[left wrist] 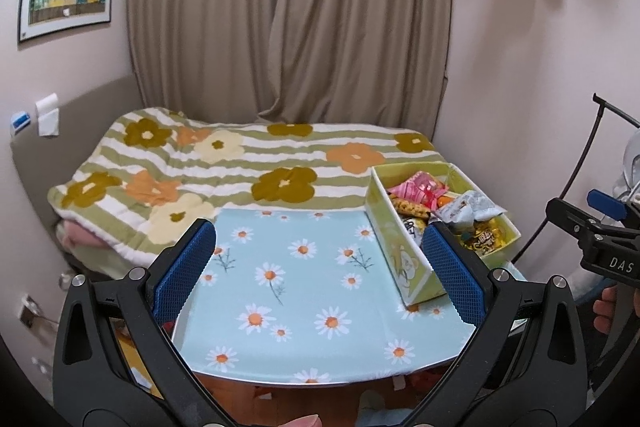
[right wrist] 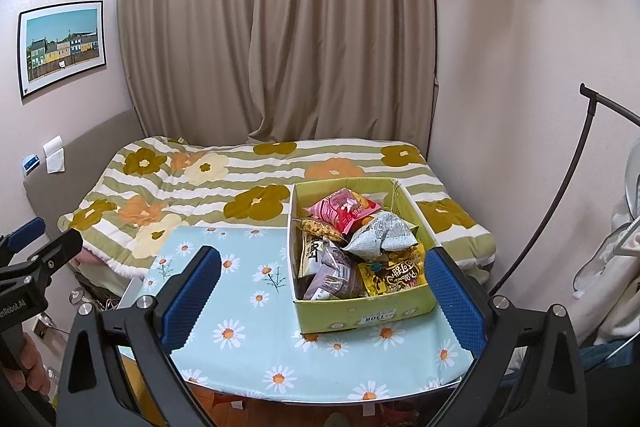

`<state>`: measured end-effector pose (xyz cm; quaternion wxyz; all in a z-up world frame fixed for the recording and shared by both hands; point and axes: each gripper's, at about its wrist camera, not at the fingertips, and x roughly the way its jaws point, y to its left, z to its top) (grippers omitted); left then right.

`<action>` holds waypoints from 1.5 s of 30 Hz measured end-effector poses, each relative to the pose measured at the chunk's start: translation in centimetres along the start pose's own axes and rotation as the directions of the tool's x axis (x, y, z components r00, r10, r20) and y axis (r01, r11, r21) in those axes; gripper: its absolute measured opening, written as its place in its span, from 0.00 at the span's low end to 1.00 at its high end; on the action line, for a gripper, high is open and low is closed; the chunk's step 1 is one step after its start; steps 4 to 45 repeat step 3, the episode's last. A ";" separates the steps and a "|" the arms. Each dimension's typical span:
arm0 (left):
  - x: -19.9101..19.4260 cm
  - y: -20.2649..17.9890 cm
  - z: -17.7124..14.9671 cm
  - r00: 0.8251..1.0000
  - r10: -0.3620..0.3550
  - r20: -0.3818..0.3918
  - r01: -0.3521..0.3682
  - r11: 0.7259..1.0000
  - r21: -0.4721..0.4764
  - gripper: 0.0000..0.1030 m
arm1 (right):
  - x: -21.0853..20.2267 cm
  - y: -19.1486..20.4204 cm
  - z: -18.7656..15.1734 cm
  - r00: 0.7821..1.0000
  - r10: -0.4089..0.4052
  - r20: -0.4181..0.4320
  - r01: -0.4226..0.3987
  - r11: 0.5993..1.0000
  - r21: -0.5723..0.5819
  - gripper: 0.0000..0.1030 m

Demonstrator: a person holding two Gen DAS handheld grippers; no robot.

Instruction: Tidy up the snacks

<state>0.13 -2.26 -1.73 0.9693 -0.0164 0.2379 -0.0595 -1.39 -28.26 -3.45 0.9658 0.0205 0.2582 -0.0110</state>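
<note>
A yellow-green cardboard box (right wrist: pixel 362 315) stands on the right side of the daisy-print table (right wrist: pixel 248 323). It holds several snack packets: a pink one (right wrist: pixel 344 211) at the back, a grey-white one (right wrist: pixel 384 235), a purple one (right wrist: pixel 334 277) and a yellow one (right wrist: pixel 400 273) at the front. The box also shows in the left wrist view (left wrist: pixel 400 247). My left gripper (left wrist: pixel 320 267) is open and empty above the table, left of the box. My right gripper (right wrist: pixel 322 293) is open and empty, held above the table in front of the box.
A bed with a flowered quilt (right wrist: pixel 240 187) lies just behind the table. A beige curtain (right wrist: pixel 280 27) hangs behind it. A black curved stand (right wrist: pixel 560 203) and white clothing (right wrist: pixel 624 251) are at the right. The wooden floor (left wrist: pixel 248 391) shows below the table's front edge.
</note>
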 end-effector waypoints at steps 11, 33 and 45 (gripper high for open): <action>0.1 -0.1 0.0 1.000 0.014 0.020 -0.014 1.000 0.005 1.00 | 0.3 -0.1 -0.2 1.000 0.000 -0.012 0.000 1.000 -0.006 0.98; 0.1 -0.1 0.0 1.000 0.014 0.020 -0.014 1.000 0.005 1.00 | 0.3 -0.1 -0.2 1.000 0.000 -0.012 0.000 1.000 -0.006 0.98; 0.1 -0.1 0.0 1.000 0.014 0.020 -0.014 1.000 0.005 1.00 | 0.3 -0.1 -0.2 1.000 0.000 -0.012 0.000 1.000 -0.006 0.98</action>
